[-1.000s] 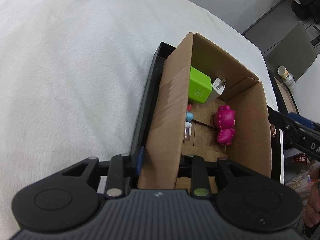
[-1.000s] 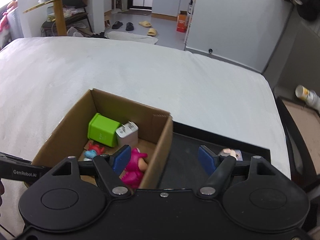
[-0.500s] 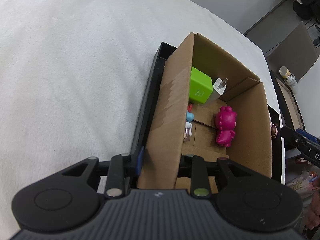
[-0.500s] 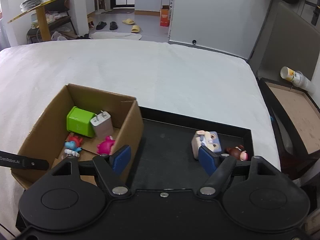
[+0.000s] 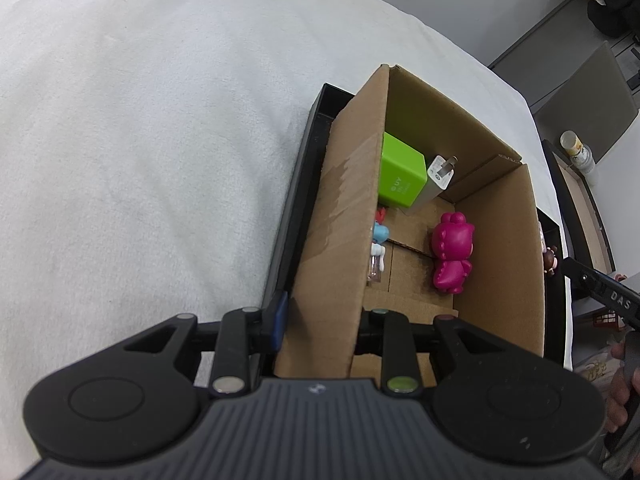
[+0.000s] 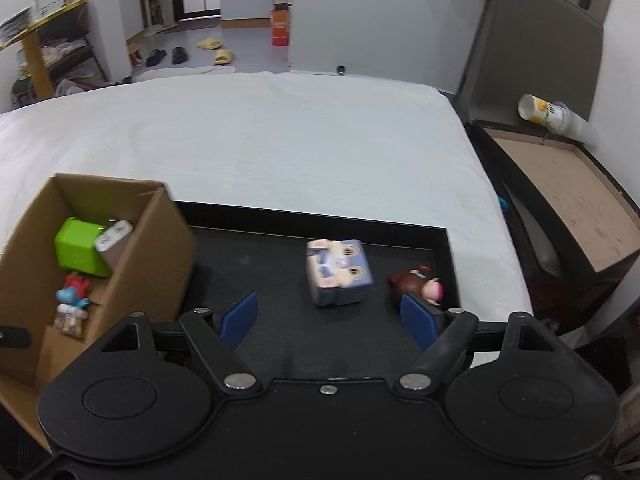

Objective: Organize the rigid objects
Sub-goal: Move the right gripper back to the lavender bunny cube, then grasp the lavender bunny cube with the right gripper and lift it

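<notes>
A cardboard box (image 5: 340, 216) stands on a black tray (image 6: 280, 272). It holds a green cube (image 5: 400, 176), a white charger (image 5: 438, 178), a magenta figure (image 5: 452, 256) and a small blue figure (image 5: 380, 236). My left gripper (image 5: 320, 320) is shut on the box's left wall. My right gripper (image 6: 330, 320) is open and empty above the tray. Just beyond it lie a blue-white block toy (image 6: 338, 272) and a brown figure (image 6: 418, 284). The box (image 6: 40, 256) also shows at the left of the right wrist view.
The tray lies on a white cloth-covered surface (image 6: 260, 140). A dark side table (image 6: 560, 184) with a tipped cup (image 6: 548, 114) stands right of it. The right gripper's body (image 5: 604, 296) shows at the right edge of the left wrist view.
My right gripper has swung to the right, away from the box and over the tray's toys. My left gripper has kept its hold on the box wall.
</notes>
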`<state>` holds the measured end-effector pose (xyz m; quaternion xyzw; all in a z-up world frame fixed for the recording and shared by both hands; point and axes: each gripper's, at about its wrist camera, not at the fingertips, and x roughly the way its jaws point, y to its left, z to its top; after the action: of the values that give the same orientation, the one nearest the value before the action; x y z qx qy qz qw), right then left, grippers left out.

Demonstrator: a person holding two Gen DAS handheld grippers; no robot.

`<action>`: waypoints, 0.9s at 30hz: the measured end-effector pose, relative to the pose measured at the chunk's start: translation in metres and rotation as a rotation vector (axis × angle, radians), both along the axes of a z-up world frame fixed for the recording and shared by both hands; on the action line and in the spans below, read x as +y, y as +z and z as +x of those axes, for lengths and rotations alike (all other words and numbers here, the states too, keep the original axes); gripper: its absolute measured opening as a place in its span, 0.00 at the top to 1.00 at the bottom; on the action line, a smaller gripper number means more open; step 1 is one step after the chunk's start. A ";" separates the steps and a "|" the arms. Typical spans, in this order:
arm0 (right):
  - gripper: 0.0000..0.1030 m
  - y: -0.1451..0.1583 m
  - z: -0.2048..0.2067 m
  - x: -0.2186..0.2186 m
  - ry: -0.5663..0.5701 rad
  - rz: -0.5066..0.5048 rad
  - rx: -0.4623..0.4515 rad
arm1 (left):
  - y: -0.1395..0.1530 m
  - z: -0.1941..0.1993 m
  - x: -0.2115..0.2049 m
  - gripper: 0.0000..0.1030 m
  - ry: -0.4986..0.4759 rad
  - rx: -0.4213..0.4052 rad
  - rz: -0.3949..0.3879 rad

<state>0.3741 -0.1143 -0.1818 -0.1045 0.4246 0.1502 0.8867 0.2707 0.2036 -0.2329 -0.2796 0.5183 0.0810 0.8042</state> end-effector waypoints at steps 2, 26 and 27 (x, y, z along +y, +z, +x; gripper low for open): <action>0.24 -0.004 0.005 -0.003 -0.005 -0.001 -0.002 | 0.000 0.000 -0.001 0.73 0.000 0.004 -0.001; 0.33 -0.053 0.056 0.008 -0.004 0.040 0.080 | 0.000 0.001 0.000 0.73 -0.001 0.007 -0.012; 0.50 -0.054 0.054 0.008 0.007 0.038 0.080 | 0.000 0.001 0.000 0.73 -0.001 0.007 -0.009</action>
<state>0.4285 -0.1058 -0.2360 -0.0832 0.4564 0.1654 0.8703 0.2717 0.2031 -0.2330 -0.2828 0.5217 0.0793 0.8010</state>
